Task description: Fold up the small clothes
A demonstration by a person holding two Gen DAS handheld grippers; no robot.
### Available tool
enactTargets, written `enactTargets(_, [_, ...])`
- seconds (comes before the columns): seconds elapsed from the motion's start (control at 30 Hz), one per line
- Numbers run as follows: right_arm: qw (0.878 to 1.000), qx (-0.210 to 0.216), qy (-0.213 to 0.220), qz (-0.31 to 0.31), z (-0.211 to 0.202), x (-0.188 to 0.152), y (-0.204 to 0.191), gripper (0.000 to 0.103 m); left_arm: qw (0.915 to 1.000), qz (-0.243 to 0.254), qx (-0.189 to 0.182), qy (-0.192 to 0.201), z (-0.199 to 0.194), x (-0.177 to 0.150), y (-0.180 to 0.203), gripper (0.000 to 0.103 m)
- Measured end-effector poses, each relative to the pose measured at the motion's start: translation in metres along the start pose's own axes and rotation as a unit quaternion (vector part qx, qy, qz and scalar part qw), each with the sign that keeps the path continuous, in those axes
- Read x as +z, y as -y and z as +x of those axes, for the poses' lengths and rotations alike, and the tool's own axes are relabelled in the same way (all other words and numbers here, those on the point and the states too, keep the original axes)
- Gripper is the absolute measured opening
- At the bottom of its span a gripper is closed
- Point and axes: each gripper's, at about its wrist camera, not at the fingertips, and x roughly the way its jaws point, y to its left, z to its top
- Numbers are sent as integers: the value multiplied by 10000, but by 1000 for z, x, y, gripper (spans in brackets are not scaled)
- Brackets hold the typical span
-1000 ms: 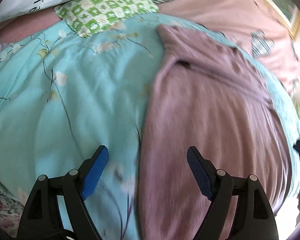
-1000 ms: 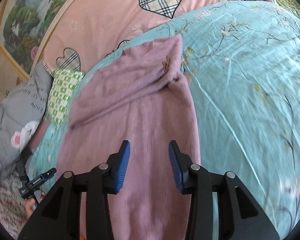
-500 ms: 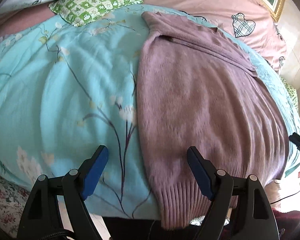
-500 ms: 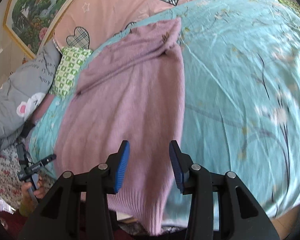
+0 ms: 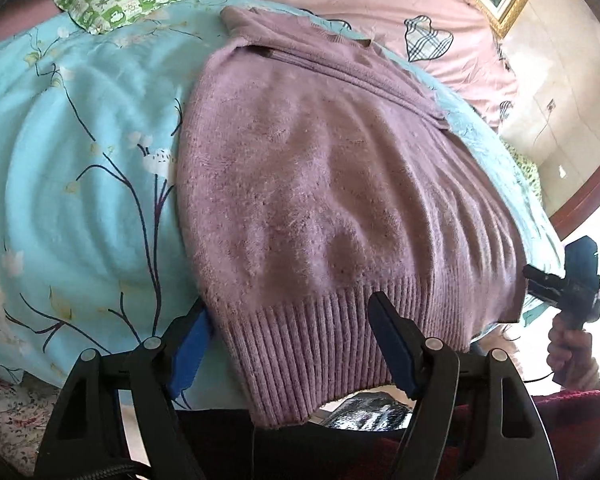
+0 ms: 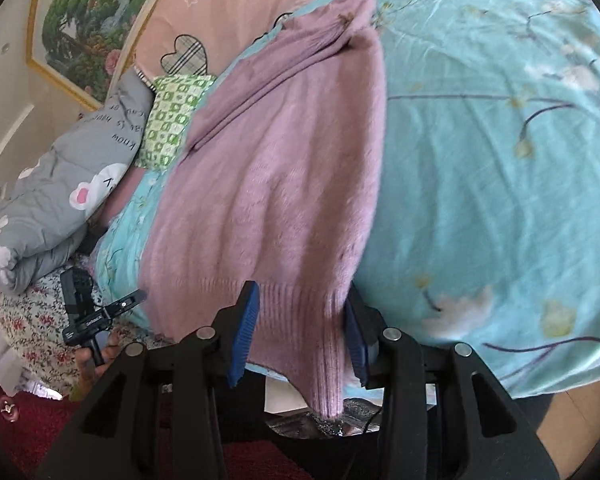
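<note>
The mauve sweater (image 5: 332,184) lies on the bed (image 5: 80,160), long axis running 12 to 6, ribbed hem (image 5: 332,340) hanging at 6 between both jaws: left gripper (image 5: 292,344) closing, unclenched; right gripper (image 6: 300,332) straddling its corner, released.
</note>
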Motion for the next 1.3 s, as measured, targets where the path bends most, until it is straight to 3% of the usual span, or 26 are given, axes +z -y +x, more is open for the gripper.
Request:
enactTargets(0.1, [9997,233,15,-37,3,-2,-2,43,9988,-287,-382,48,-3,1,-11,67])
enactTargets(0.17, [9993,361,44,-60,8,-1,-3,43,9964,-499,-687,62,-1,5,-17,56])
enactTargets(0.23, [9987,488,80,-98,10,0,-6,43,9936,-623,-942,33,3,10,-19,39])
enactTargets(0.33, [9984,517,86,-193,12,-1,-8,40,9943,-606,-873,-39,11,10,-22,28])
enactTargets(0.57, [9991,410,35,-115,6,-5,0,34,9954,-426,-859,-74,12,7,-21,28])
enactTargets(0.7, [9994,258,-130,-178,16,-2,-1,12,9978,-147,-636,-79,13,6,-14,12])
enactTargets(0.8, [9992,265,-62,-281,6,-3,-2,10,9985,33,-552,10,4,4,-11,8])
enactTargets(1.03, [9947,909,430,-205,-33,11,2,7,9967,152,-726,330,-19,17,-1,6])
enactTargets(1.3, [9814,1527,1095,-390,-45,63,-22,7,9883,323,-871,1213,-50,84,18,5])
